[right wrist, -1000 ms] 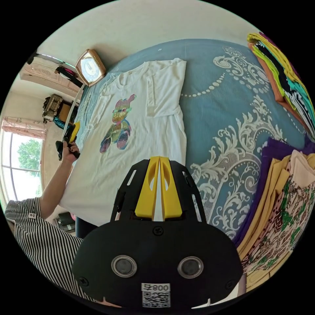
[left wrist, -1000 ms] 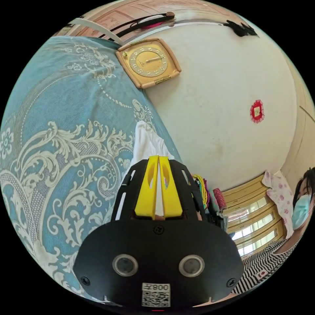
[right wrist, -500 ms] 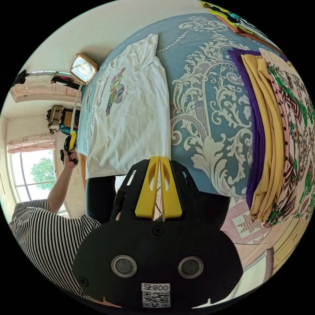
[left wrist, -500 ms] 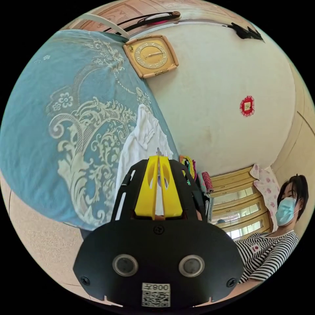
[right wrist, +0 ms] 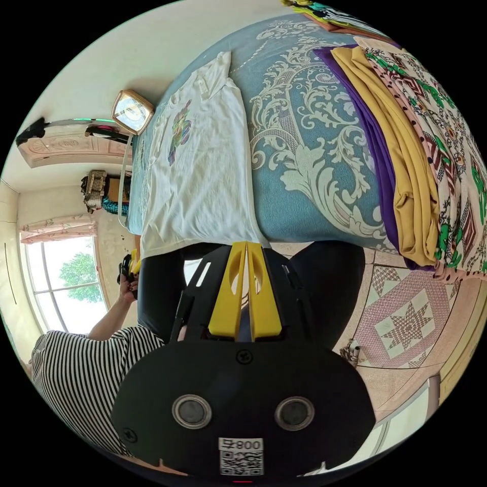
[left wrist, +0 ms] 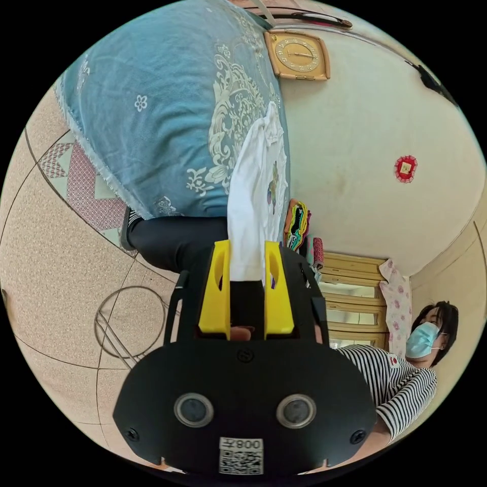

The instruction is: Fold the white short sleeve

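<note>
The white short sleeve shirt (right wrist: 203, 167) lies flat, print side up, on the blue patterned bed cover (right wrist: 304, 152), its hem hanging over the near edge. In the left gripper view the shirt (left wrist: 253, 203) runs away edge-on, and its hem sits between the parted jaws of my left gripper (left wrist: 246, 243), which is open. My right gripper (right wrist: 246, 243) is shut, its tips right at the hem's near corner; whether cloth is pinched is unclear. The left gripper (right wrist: 133, 264) shows small in the person's hand by the hem's other corner.
A pile of purple, mustard and floral clothes (right wrist: 416, 152) lies on the bed to the shirt's right. A folded stack (left wrist: 297, 223) sits farther along. A clock (left wrist: 297, 55) leans at the wall. The person in a striped top (left wrist: 401, 370) stands against the bed edge, over tiled floor (left wrist: 66, 284).
Both hands have dropped to the bed's near edge, shifting both views. The left jaws have opened and now stand around the hem. The right jaws stay shut.
</note>
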Motion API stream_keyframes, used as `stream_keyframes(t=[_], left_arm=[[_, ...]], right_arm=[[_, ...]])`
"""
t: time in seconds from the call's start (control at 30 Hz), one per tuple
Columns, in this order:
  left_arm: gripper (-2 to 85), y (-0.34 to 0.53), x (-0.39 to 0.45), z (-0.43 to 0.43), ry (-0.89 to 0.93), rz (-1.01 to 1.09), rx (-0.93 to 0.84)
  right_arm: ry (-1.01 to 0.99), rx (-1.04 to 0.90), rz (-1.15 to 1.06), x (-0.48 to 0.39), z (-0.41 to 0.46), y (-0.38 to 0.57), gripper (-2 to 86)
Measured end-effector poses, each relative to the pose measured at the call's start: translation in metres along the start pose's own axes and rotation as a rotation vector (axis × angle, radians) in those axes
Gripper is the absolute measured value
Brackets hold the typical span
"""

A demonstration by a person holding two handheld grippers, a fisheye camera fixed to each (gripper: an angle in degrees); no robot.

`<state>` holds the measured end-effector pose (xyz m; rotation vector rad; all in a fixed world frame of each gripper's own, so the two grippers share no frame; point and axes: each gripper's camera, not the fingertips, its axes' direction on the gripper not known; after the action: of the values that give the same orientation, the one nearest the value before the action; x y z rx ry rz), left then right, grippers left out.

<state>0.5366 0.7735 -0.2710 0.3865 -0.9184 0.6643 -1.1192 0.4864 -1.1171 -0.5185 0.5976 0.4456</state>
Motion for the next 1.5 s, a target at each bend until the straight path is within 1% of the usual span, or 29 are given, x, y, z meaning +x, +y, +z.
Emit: stream_keyframes(t=[0.13, 0.2, 0.37, 0.5, 0.63, 0.8, 0.97, 1.1, 1.27, 1.5], left_arm=[[10.1, 0.007, -0.001, 0.007, -0.011, 0.010, -0.017], [9.9, 0.011, -0.003, 0.010, -0.051, 0.015, -0.040], [9.9, 0.022, -0.008, 0.014, -0.074, 0.011, -0.044], [10.0, 0.032, -0.014, 0.016, -0.071, 0.005, -0.035], [9.9, 0.040, -0.021, 0.019, -0.065, -0.008, -0.022], [8.7, 0.050, -0.031, 0.026, -0.048, -0.022, -0.005], [5.0, 0.061, -0.037, 0.027, -0.051, -0.028, 0.000], [2.7, 0.073, -0.036, 0.024, 0.038, 0.010, 0.014], [2.5, 0.087, -0.033, 0.018, 0.051, 0.057, 0.009], [4.6, 0.106, -0.051, 0.019, 0.069, 0.040, -0.023]], right_arm=[[0.050, -0.016, 0.021, 0.012, 0.020, 0.015, 3.4], [0.065, -0.033, 0.021, 0.015, 0.031, 0.018, 4.6], [0.122, -0.103, 0.011, 0.016, 0.065, 0.015, 6.5], [0.155, -0.099, 0.021, 0.016, 0.080, 0.009, 6.9], [0.227, -0.157, 0.040, 0.021, 0.108, 0.004, 6.8], [0.228, -0.168, 0.048, 0.032, 0.123, 0.008, 6.2], [0.172, -0.156, 0.022, 0.046, 0.128, 0.021, 2.4], [0.103, -0.138, -0.011, 0.056, 0.124, 0.034, 1.4], [-0.041, -0.083, -0.044, 0.080, 0.095, 0.060, 0.9], [-0.141, -0.034, -0.075, 0.110, 0.061, 0.079, 0.9]])
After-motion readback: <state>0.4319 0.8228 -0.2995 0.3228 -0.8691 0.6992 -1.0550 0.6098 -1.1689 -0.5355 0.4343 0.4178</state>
